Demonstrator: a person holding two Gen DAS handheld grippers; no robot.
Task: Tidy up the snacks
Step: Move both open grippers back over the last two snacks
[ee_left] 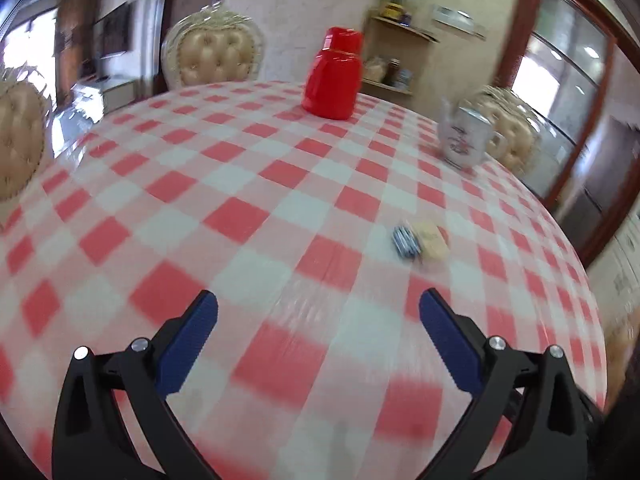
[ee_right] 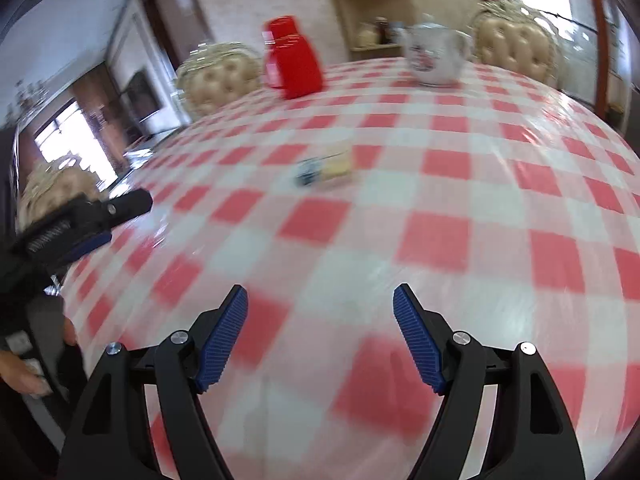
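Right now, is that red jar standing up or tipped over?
Upright. The red jar stands on its base on the checked table, lid on top, in both views.

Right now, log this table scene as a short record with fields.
surface: round table with red-and-white checked cloth
snacks: two small packets, one dark, one yellow, side by side
other items: red jug, white teapot
left gripper: open, empty
right gripper: open, empty
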